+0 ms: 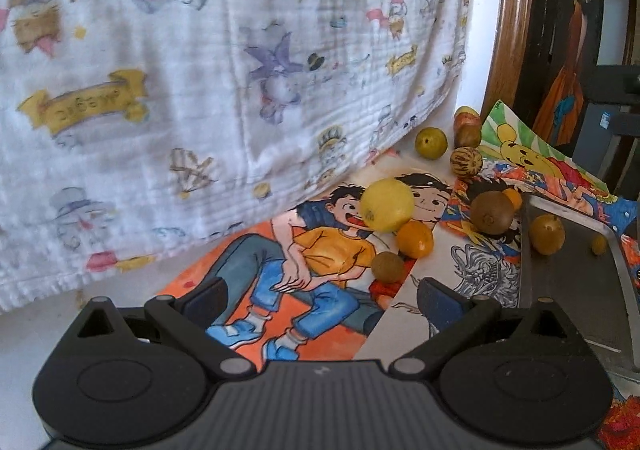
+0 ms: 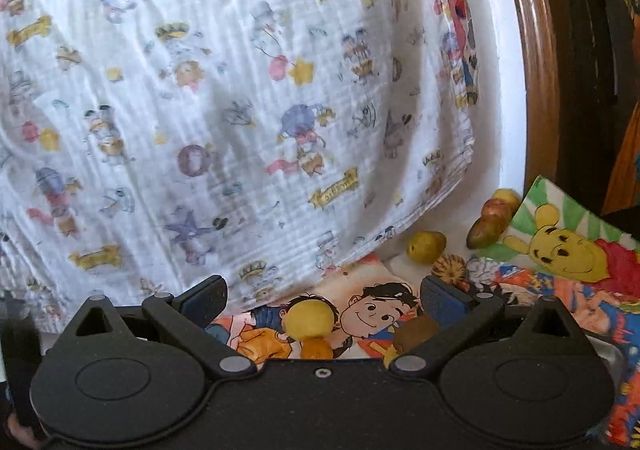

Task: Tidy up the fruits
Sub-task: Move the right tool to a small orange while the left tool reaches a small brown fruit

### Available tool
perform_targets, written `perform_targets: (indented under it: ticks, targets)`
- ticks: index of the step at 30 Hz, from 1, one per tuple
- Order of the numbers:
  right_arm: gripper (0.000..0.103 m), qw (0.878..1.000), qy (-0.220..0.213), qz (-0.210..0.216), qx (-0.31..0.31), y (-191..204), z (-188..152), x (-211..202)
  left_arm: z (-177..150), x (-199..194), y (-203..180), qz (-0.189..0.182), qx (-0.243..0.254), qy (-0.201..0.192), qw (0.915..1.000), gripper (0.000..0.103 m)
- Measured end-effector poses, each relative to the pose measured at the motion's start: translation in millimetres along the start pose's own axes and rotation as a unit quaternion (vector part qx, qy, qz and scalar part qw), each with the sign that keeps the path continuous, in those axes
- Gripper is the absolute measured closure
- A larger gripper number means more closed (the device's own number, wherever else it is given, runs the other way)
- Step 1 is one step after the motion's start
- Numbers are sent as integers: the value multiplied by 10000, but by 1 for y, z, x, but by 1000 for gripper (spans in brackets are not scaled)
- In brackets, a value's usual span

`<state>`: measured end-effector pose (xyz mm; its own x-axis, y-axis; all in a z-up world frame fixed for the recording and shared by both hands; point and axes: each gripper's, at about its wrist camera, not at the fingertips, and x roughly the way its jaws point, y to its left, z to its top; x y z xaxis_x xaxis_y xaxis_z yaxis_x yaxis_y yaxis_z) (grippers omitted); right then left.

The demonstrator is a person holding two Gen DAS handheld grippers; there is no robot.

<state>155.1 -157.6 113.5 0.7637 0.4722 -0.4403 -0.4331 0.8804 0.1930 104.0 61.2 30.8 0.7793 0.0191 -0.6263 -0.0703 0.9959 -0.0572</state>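
I am hovering both my left fingers (image 1: 320,300) and right fingers (image 2: 322,300) wide apart and empty over the lemon (image 1: 387,204) on the counter, likely readying to carry fruit to the metal tray (image 1: 576,274).

Yellow lemon (image 1: 387,210), cartoon-print white cloth (image 1: 224,62)

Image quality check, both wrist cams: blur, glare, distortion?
Left wrist: strong fisheye bowing at the wooden frame, cloth soft, fruit such as the lemon fairly sharp. Right wrist: same bowing, lemon soft, bright backlit cloth, no hard glare.
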Motion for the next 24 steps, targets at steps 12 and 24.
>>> perform_targets:
  ticks: [12, 24]
  targets:
    - [10, 9955, 810, 291, 401, -44, -34, 75, 1, 35, -14, -154, 185, -80, 9997, 0]
    - [30, 9862, 1364, 651, 673, -44, -47, 122, 2, 66, -21, -431, 234, 180, 9986, 14]
